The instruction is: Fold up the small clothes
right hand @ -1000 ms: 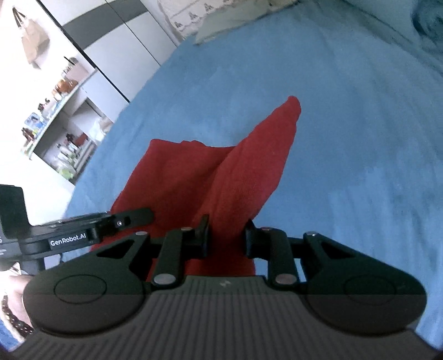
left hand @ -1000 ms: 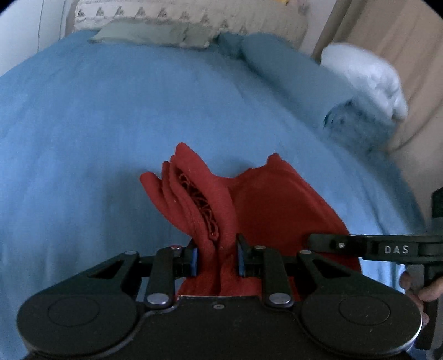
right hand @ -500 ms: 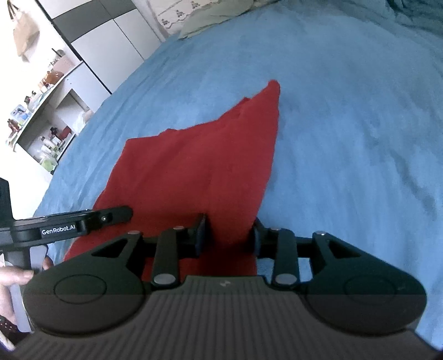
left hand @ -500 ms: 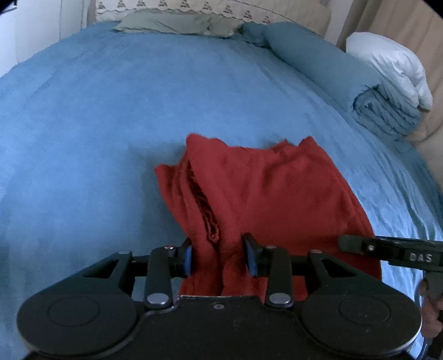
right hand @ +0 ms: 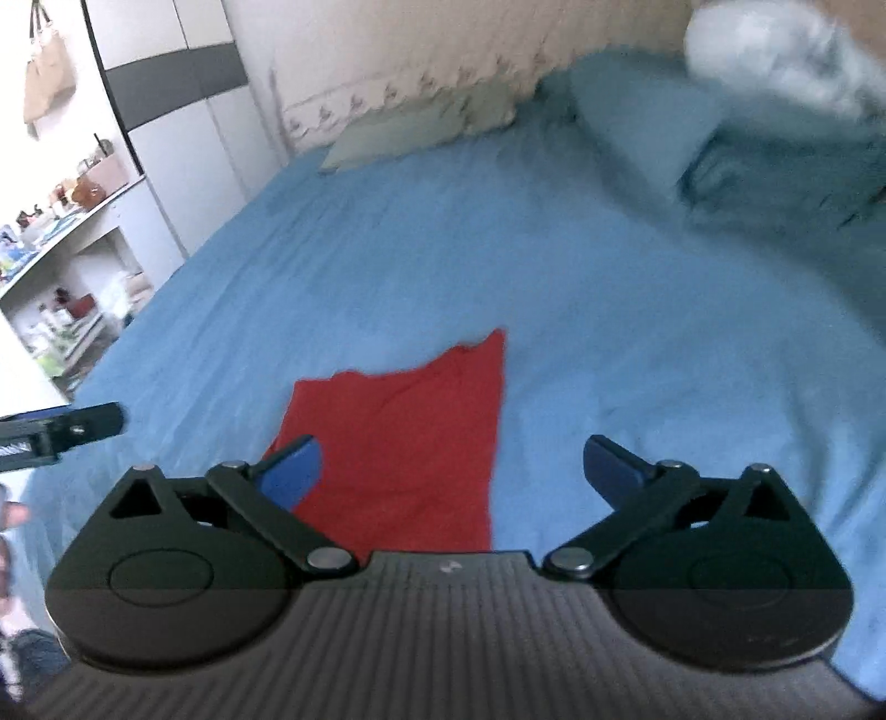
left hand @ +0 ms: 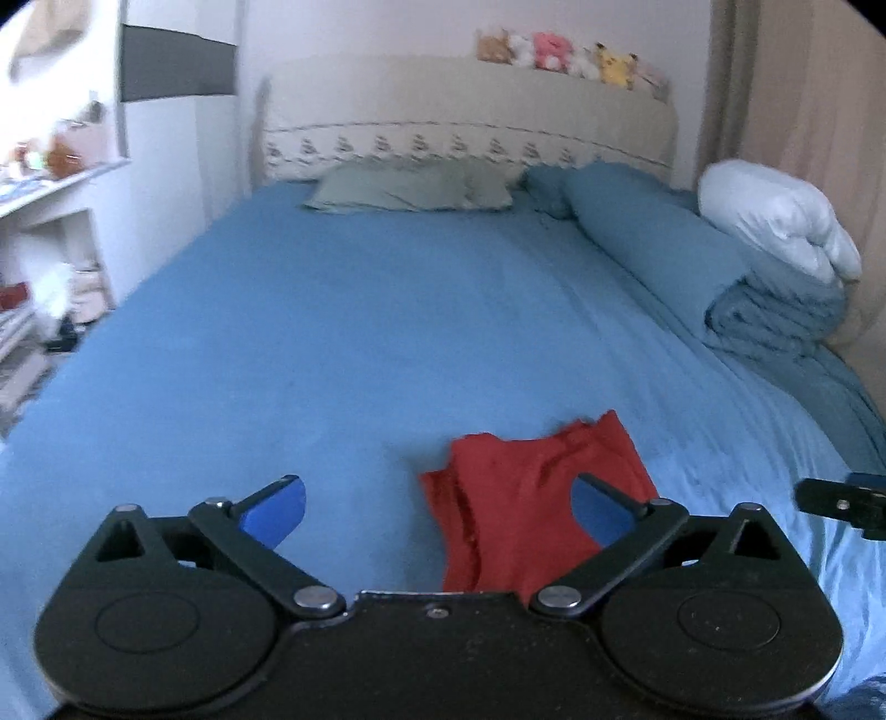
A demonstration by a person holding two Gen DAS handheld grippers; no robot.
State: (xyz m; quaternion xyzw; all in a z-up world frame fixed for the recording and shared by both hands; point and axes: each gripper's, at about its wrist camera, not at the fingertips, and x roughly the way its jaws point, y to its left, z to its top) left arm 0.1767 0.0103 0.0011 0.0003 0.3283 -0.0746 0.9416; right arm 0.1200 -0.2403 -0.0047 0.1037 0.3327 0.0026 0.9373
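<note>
With both pairs of jaws just spread wide and nothing caught between them, my left gripper (left hand: 437,507) and right gripper (right hand: 451,471) hang above the near end of the bed (left hand: 310,343), their blue pads (left hand: 277,509) well apart. Below and just ahead of them lies the red garment (left hand: 526,498), folded flat on the blue sheet; from my left wrist view it sits toward the right-hand finger, with bunched layered edges on its left side, and from my right wrist view it sits toward the left-hand finger, one corner pointing away up the bed. Neither gripper touches it. Farther up, a rolled blue blanket (left hand: 664,243) runs along the right side with a white pillow (left hand: 775,221) on its stack, and a grey-green pillow (left hand: 410,188) rests against the pale headboard (left hand: 470,111), where soft toys (left hand: 559,52) sit in a row.
</note>
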